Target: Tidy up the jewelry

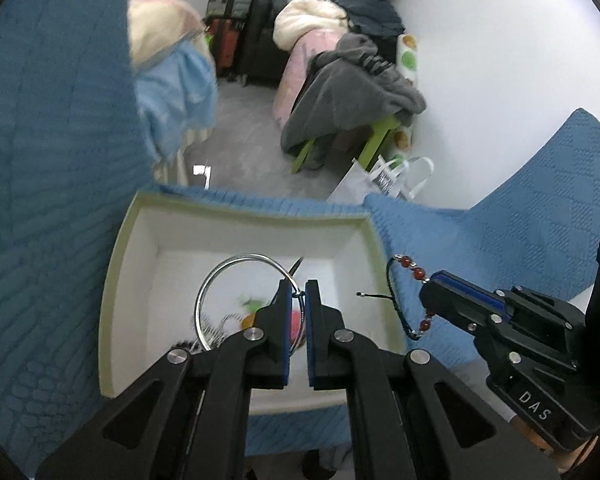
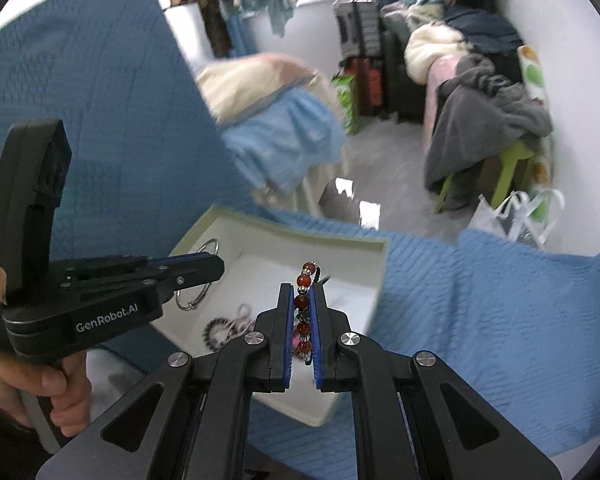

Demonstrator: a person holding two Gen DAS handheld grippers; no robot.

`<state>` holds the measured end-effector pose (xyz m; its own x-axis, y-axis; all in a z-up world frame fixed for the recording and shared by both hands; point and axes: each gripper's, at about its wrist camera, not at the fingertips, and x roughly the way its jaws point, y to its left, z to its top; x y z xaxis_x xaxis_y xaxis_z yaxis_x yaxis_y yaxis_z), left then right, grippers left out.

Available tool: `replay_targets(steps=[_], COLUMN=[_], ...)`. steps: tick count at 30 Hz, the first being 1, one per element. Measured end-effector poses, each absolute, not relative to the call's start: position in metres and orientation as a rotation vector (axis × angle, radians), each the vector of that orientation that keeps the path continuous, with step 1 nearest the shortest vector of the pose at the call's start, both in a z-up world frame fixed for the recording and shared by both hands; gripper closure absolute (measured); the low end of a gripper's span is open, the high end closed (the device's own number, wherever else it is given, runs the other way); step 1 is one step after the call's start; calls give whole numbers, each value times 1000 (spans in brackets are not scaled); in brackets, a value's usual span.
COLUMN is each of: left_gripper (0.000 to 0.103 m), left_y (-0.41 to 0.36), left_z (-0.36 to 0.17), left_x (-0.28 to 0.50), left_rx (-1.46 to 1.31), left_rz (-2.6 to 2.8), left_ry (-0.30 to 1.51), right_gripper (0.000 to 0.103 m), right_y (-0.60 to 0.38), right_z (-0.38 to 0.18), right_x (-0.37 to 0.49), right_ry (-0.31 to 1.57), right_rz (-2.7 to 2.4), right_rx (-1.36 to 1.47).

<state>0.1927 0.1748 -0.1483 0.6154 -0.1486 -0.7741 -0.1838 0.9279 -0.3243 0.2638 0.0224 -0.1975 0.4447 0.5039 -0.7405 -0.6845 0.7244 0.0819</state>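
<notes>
A white open box (image 1: 134,280) lies on a blue quilt; it also shows in the right wrist view (image 2: 376,276). My left gripper (image 1: 299,294) is shut on a thin silver bangle (image 1: 220,270) and holds it over the box; the bangle also shows in the right wrist view (image 2: 204,249). My right gripper (image 2: 301,300) is shut on a red bead bracelet (image 2: 302,304) with a black cord, just right of the box; the left wrist view shows the bracelet (image 1: 410,266) too. Small jewelry pieces (image 2: 226,326) lie in the box.
The blue quilt (image 1: 480,248) covers the bed around the box. Beyond the bed edge are grey floor, a green stool (image 1: 376,144) piled with clothes, a white bag (image 1: 384,180) and suitcases (image 1: 232,20).
</notes>
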Motion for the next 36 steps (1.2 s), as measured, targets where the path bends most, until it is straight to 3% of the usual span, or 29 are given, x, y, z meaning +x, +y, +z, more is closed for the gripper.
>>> replay_targets(steps=[13,15,16,18,20,21,36], left_gripper=[97,97,96,88,49,44,43], left_y=[180,180,180,181,182,181,172], left_z=[-192,-185,-178,-170,-153,-146,15], left_x=[182,181,180,179,176,175,105], left_rx=[-391,-386,-388,-390,-370,-356,-199], left_rz=[-16,-29,-35,-41,-6,13,73], left_ry=[1007,988,979,967,943,924,606], right_gripper=[96,90,82,79,78,78,79], right_y=[38,35,34,28,23,20,-19], right_z=[-251,-245,-241,-231,-220,-213,-50], right_x=[257,258,258,258,259,259,193], right_ry=[969,961,954,929,906,894,482], right_rz=[705,698,696,692,681,675,676], right_rx=[-285,-293,-296,-288,-281,-277,-154])
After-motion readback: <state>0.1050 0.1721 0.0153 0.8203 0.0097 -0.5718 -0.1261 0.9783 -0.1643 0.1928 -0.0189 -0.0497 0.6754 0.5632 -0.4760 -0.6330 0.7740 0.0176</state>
